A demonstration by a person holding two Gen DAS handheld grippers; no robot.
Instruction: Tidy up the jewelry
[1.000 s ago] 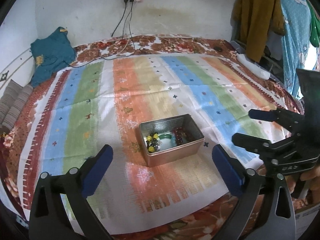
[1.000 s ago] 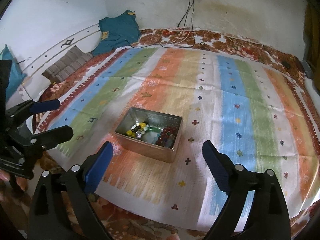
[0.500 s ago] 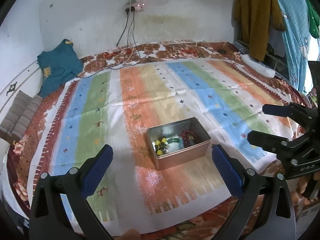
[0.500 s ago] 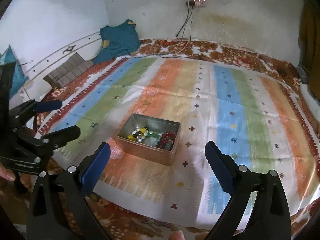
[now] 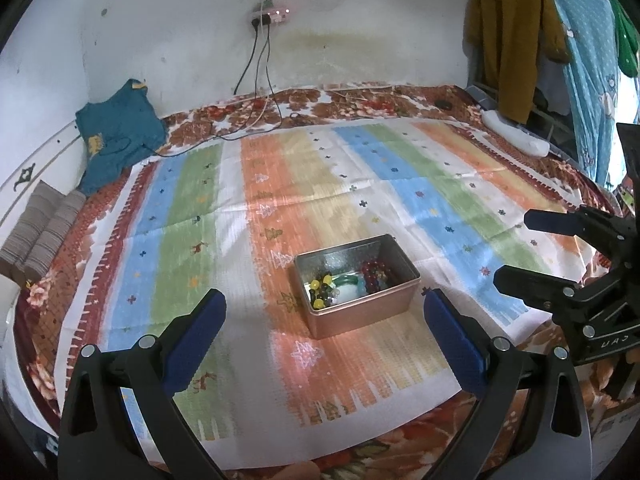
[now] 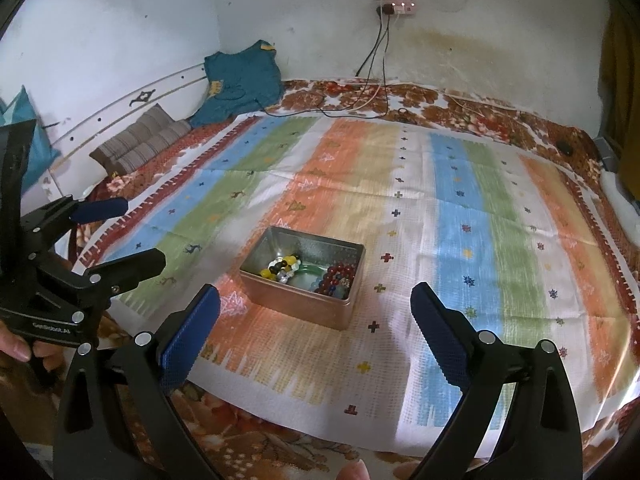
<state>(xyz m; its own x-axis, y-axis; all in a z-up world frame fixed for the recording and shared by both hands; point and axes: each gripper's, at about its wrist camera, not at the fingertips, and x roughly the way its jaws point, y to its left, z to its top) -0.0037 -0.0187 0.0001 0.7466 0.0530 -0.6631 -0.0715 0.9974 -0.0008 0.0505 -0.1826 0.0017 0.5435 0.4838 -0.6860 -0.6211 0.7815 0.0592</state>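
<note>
Striped cloth (image 5: 360, 184): both grippers (image 5: 322, 308) (image 6: 316, 304) hover, jaws spread.

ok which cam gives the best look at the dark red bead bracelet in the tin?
Right wrist view. The dark red bead bracelet lies in plain sight against the far right wall of the metal tin, beads distinct. In the left wrist view the same bracelet is smaller, its lower part cut off by the tin's near wall.

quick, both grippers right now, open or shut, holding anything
Left gripper: open, holding nothing.
Right gripper: open, holding nothing.
</note>
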